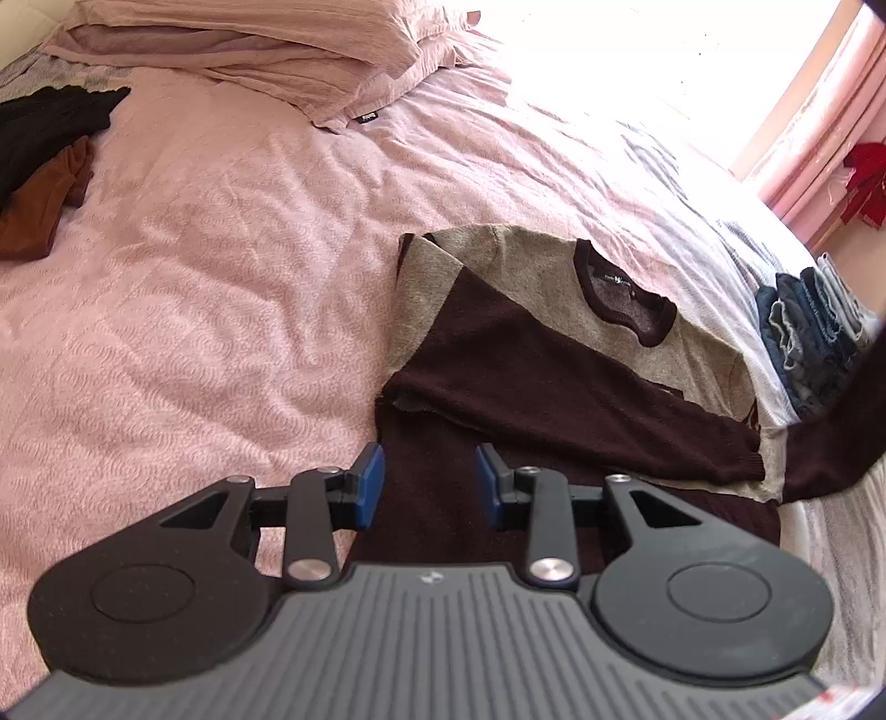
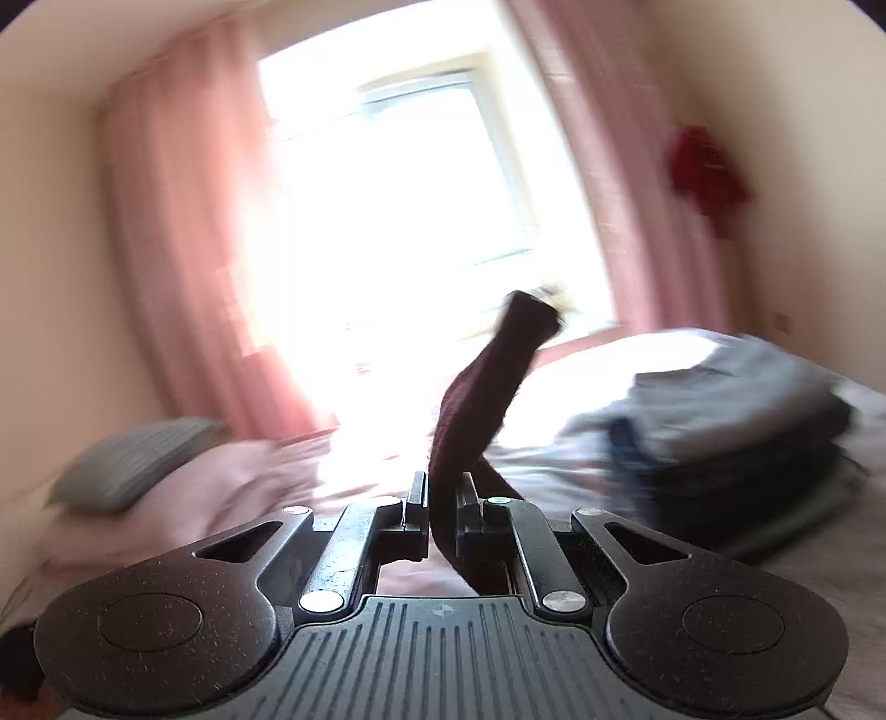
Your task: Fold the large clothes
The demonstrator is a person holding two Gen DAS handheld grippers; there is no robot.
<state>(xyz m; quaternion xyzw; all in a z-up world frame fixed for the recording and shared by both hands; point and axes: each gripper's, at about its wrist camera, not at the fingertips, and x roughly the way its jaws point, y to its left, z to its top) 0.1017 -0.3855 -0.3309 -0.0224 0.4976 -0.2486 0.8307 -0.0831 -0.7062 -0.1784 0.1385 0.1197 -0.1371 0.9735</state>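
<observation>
A grey and dark maroon sweater (image 1: pixel 526 354) lies flat on the pink bed (image 1: pixel 210 288), its collar toward the right. One maroon sleeve (image 1: pixel 581 421) is folded across the body. My left gripper (image 1: pixel 429 479) hovers open over the sweater's lower maroon part, blue pads apart with nothing between them. The other sleeve (image 1: pixel 830 432) rises off the bed at the right edge. In the blurred right wrist view my right gripper (image 2: pixel 442 507) is shut on that maroon sleeve (image 2: pixel 487 387), whose cuff sticks up in front of the window.
Pink pillows (image 1: pixel 249 50) lie at the bed's far end. Black and brown clothes (image 1: pixel 44 155) sit at the left. A stack of folded jeans (image 1: pixel 808 327) rests at the right, jeans stack (image 2: pixel 731 432) close to my right gripper. Pink curtains (image 2: pixel 183 249) frame a bright window.
</observation>
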